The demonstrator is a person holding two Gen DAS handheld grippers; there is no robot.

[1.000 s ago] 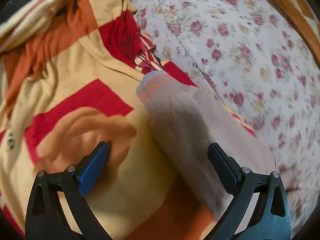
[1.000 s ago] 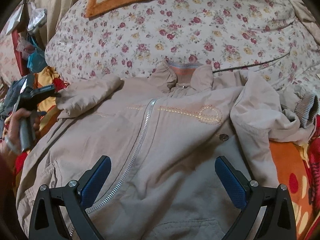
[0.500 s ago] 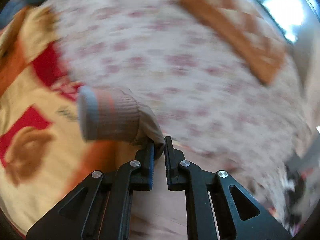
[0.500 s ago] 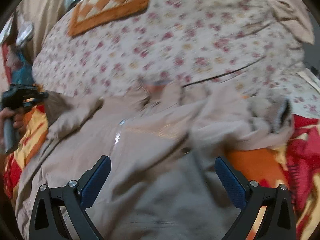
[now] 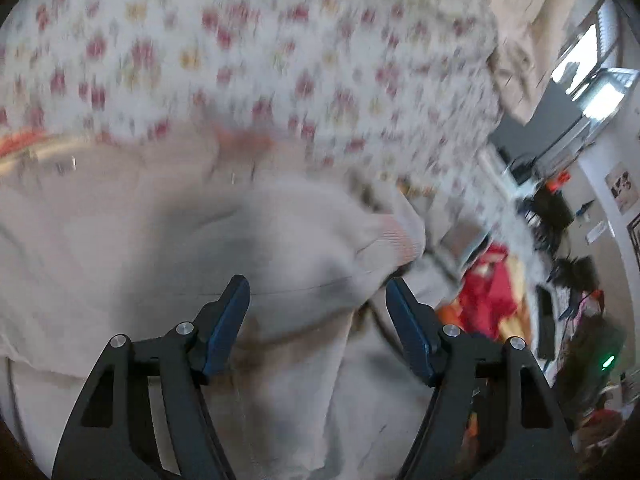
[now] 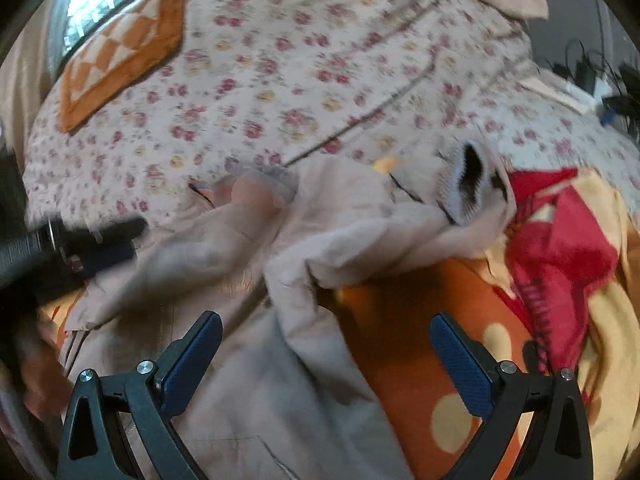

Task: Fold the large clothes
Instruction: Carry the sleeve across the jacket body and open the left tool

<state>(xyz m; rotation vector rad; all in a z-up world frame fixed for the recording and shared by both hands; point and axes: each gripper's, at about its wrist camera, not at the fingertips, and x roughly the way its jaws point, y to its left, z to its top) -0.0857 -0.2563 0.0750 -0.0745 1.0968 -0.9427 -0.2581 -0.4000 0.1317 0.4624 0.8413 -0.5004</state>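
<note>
A beige zip jacket lies spread on the bed. One sleeve is folded across its front, ending in a ribbed cuff. My left gripper is open just above that folded sleeve and holds nothing. It also shows in the right wrist view at the jacket's left side. My right gripper is open and empty over the jacket's right edge. The other sleeve lies bunched to the right, its ribbed cuff open towards me.
A floral quilt covers the bed behind the jacket, with an orange checked cushion at the back left. An orange, yellow and red blanket lies under and right of the jacket. Room clutter shows at the right.
My left gripper shut on the left sleeve near its cuff, carried it across onto the jacket front, then opened and let go. My right gripper swung to the right, staying open.
</note>
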